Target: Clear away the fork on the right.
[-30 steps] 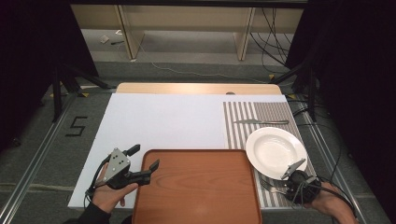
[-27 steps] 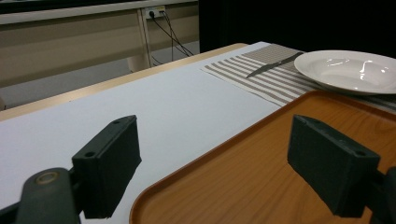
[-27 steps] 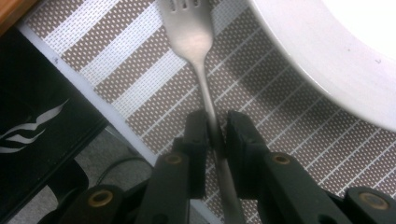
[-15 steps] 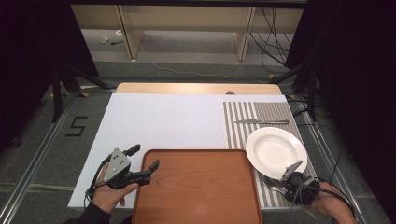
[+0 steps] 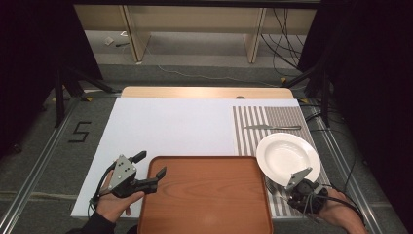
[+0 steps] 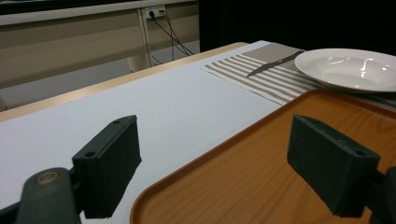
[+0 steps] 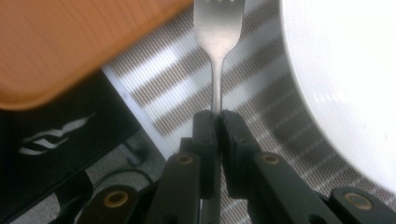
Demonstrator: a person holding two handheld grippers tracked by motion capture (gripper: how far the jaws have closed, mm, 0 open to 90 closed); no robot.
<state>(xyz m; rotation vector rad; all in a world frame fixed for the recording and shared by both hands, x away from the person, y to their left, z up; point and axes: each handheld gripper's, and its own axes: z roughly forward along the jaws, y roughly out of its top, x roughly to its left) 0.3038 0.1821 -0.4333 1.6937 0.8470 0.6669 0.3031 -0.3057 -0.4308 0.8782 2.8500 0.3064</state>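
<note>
On the white table sheet point(image 5: 175, 124), the striped grey placemat point(image 5: 253, 126) lies at 3 o'clock. Our right gripper point(image 7: 217, 122) has just clamped the silver metal fork point(image 7: 217, 32) beside the white round plate point(image 5: 287, 158). Left gripper point(image 6: 219, 163) stands apart over the brown wooden tray point(image 5: 204, 195). Next, we lift the fork clear.

Silver fork point(image 7: 217, 28), white plate point(image 5: 287, 157), striped placemat point(image 5: 253, 122).
</note>
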